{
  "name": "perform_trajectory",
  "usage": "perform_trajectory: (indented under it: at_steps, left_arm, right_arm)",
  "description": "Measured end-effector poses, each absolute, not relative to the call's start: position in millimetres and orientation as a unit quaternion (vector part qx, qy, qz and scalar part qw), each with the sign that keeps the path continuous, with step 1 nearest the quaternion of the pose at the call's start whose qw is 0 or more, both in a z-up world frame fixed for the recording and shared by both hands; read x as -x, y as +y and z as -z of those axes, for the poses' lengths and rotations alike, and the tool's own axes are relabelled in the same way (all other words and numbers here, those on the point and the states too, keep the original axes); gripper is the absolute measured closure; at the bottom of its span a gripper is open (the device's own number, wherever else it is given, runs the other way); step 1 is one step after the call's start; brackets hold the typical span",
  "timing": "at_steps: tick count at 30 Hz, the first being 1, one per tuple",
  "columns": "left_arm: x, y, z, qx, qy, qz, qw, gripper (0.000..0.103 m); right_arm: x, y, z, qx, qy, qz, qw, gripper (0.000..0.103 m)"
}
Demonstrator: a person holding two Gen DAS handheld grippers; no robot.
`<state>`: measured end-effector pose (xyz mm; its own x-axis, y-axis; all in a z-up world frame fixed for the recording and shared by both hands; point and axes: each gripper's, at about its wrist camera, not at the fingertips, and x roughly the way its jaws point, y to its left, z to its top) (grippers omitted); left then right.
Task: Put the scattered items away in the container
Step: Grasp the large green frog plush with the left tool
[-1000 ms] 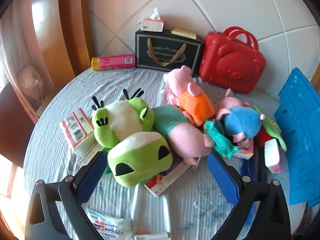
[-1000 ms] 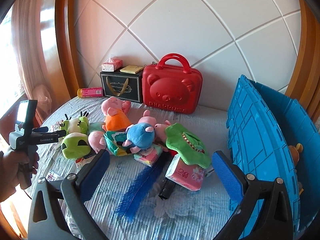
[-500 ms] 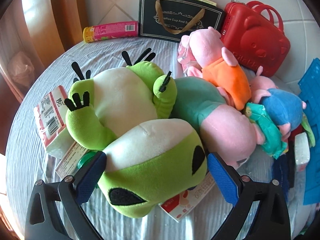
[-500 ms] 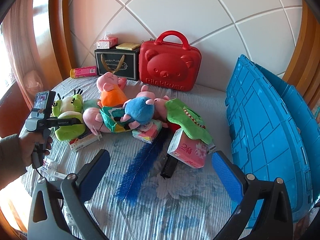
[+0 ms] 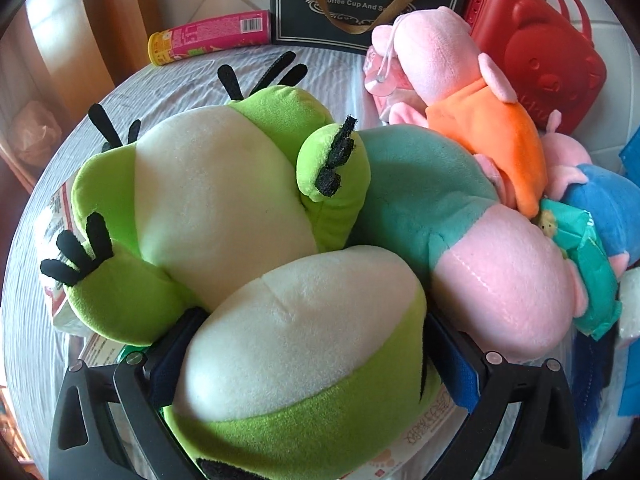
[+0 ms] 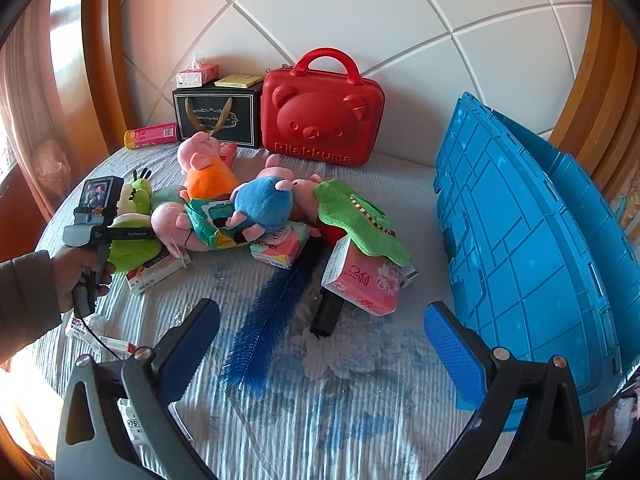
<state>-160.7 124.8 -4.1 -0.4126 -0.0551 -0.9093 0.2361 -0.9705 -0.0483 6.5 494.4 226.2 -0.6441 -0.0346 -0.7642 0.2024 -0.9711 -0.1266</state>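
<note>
The left gripper point(image 5: 304, 364) straddles the head of the green frog plush point(image 5: 224, 208), one blue pad on each side and touching the fabric. Whether the pads already squeeze it I cannot tell. Going for the head makes sense: it is the rounded, near end of the toy and gives soft bulk to bite on.

The frog lies at the left edge of the heap on the bed point(image 6: 340, 400), over a flat carton, its arm against a pig plush in a teal dress point(image 5: 460, 232). A pig plush in orange point(image 5: 488, 132) and a blue plush point(image 6: 262, 204) crowd in behind, so lifting the frog will likely drag its neighbours.

The right gripper point(image 6: 320, 340) hangs spread and empty above the near part of the bed, over a blue bristle brush point(image 6: 276, 304) and a pink tissue pack point(image 6: 360, 280). The blue crate point(image 6: 532, 248) stands tipped at the right edge of the bed, its mouth facing away from the pile.

The bed has a striped pale cover and a white quilted headboard, framed in curved wood. Against it stand a red bear case point(image 6: 320, 116), a black gift bag point(image 6: 216, 116) and a pink tube point(image 6: 150, 136).
</note>
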Motion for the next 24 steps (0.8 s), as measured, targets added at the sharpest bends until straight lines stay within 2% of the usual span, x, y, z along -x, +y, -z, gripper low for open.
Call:
perform_trajectory:
  at_steps: [12, 14, 16, 21, 24]
  left_arm:
    - [146, 125, 2, -0.525, 0.05, 0.844, 0.091, 0.0]
    - [138, 123, -4, -0.509, 0.047, 0.855, 0.09, 0.009]
    - [130, 120, -10, -0.497, 0.043, 0.862, 0.089, 0.022]
    - [121, 117, -19, -0.482, 0.041, 0.871, 0.081, 0.037]
    - [115, 113, -26, -0.473, 0.041, 0.876, 0.082, 0.041]
  right_arm:
    - [-10, 491, -225, -0.419, 0.099, 0.9, 0.068, 0.0]
    - [-11, 491, -225, -0.419, 0.098, 0.9, 0.068, 0.0]
    - [-11, 492, -225, -0.419, 0.096, 0.9, 0.069, 0.0]
    - [-12, 489, -223, -0.418, 0.092, 0.901, 0.072, 0.0]
    - [-11, 486, -222, -0.418, 0.092, 0.9, 0.076, 0.0]
